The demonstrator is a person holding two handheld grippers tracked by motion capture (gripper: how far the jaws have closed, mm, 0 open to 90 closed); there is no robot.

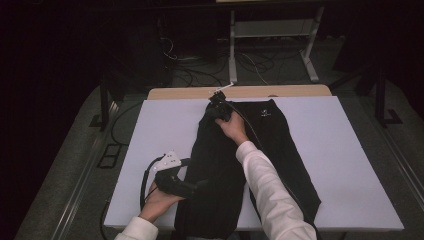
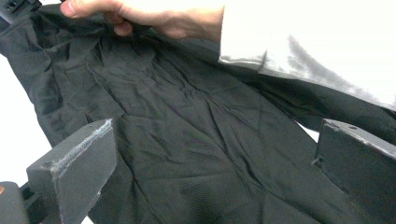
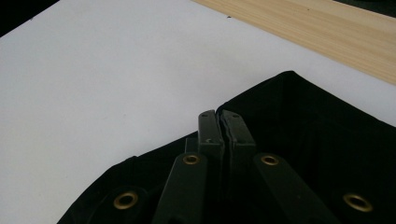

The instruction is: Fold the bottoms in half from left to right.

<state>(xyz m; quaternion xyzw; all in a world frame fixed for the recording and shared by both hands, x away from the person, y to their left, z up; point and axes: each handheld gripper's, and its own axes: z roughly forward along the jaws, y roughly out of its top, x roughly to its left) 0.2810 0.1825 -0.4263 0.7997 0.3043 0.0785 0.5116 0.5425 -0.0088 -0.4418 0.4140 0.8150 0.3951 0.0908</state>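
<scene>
White covering spreads over the surface [image 1: 150, 150], with bare wood showing at its far edge. Nearest the person, the left gripper [image 1: 192, 187] lies at the near left edge of the black trousers [image 1: 220, 170], its jaws wide apart over the cloth. Farther off, the right gripper [image 1: 216, 107] has its jaws pressed together at the trousers' far edge; whether they pinch cloth I cannot tell.
</scene>
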